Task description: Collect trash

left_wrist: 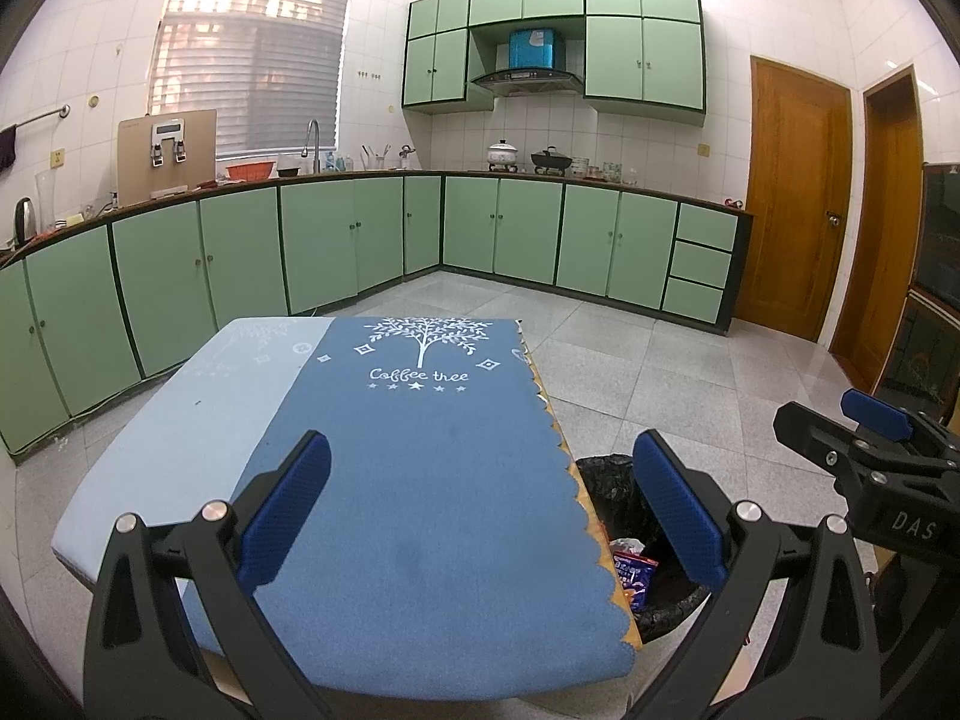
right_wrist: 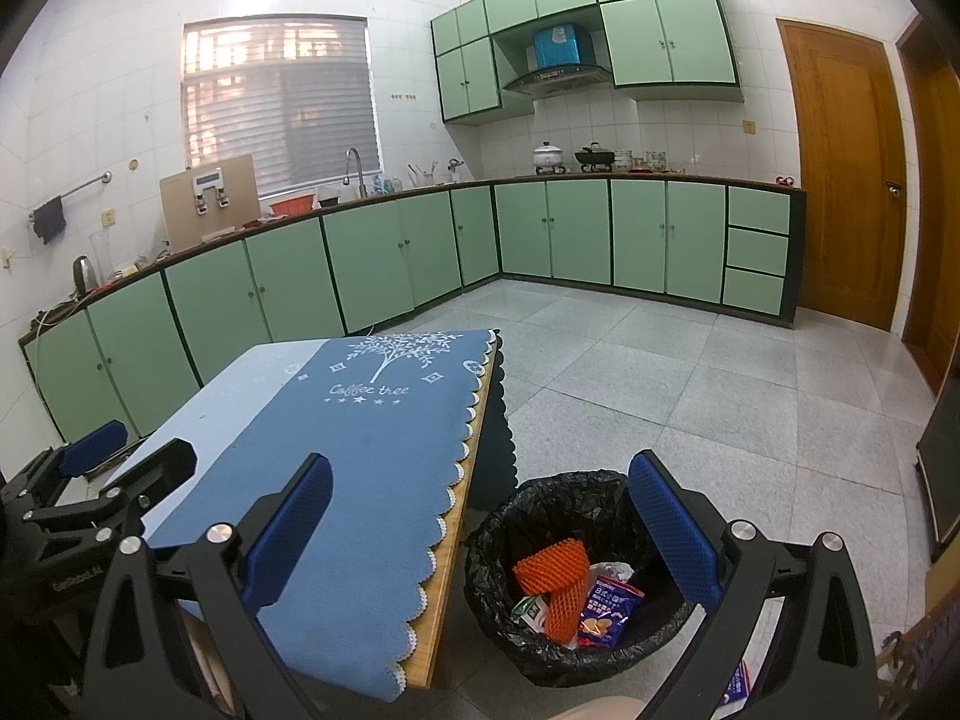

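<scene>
Two hand-held grippers are up, both spread wide with nothing between the blue pads. Your left hand-held gripper (left_wrist: pixel 480 510) hangs over the near end of the table (left_wrist: pixel 180 420), its right pad past the table's right edge and above the bin. Your right hand-held gripper (right_wrist: pixel 480 522) straddles the table's near right corner: left pad over the blue cloth (right_wrist: pixel 372 450), right pad over the far rim of the trash bin (right_wrist: pixel 498 546).

Trash bin: black liner, standing on the floor just beside the table's right edge, near the front corner. Contents seen from the right wrist view: an orange foam net (right_wrist: pixel 555 585) on top, a blue and red snack packet (right_wrist: pixel 609 609) against it, a green and white wrapper (right_wrist: pixel 531 609) at the left, something white behind. One more blue packet (right_wrist: pixel 737 687) lies on the floor outside the bin, partly hidden by your right gripper's arm.

Cloth reads "Coffee tree"; its surface carries no trash.
</scene>
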{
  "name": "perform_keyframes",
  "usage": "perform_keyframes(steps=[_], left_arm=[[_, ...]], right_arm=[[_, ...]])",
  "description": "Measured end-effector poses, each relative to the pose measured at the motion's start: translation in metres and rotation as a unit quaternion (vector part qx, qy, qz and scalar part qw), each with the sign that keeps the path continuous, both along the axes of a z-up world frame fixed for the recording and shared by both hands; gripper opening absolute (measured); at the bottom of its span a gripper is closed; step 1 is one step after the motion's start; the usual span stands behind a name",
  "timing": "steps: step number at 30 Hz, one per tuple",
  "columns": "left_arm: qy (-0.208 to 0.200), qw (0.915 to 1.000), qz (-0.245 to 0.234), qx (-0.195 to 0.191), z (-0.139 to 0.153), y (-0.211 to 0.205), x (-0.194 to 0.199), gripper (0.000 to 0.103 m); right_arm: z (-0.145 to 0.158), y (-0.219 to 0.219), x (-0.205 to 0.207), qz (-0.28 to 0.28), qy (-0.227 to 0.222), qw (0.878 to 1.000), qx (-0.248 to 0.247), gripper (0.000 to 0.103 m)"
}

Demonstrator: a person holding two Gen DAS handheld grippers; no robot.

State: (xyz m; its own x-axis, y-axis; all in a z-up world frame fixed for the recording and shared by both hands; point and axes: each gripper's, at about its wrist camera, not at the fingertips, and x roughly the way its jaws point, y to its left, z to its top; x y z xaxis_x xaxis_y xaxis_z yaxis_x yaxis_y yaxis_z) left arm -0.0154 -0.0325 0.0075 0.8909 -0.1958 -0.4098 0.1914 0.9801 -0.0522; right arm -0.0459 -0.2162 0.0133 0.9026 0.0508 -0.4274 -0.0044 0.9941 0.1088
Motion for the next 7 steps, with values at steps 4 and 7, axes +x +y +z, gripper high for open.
perform_keyframes(steps=[4,7], left_arm=[[0.002,1.0,0.002,0.0,-0.0008,-0.0004,0.0,0.098],[0.002,1.0,0.002,0.0,-0.0013,0.0006,-0.0003,0.098]], right_arm=[[-0.0004,-0.0001,0.0001,0.0,0.0,1.0,0.0,0.097],[0.0,-0.0001,0.0,0.0,0.0,1.0,0.0,0.097]])
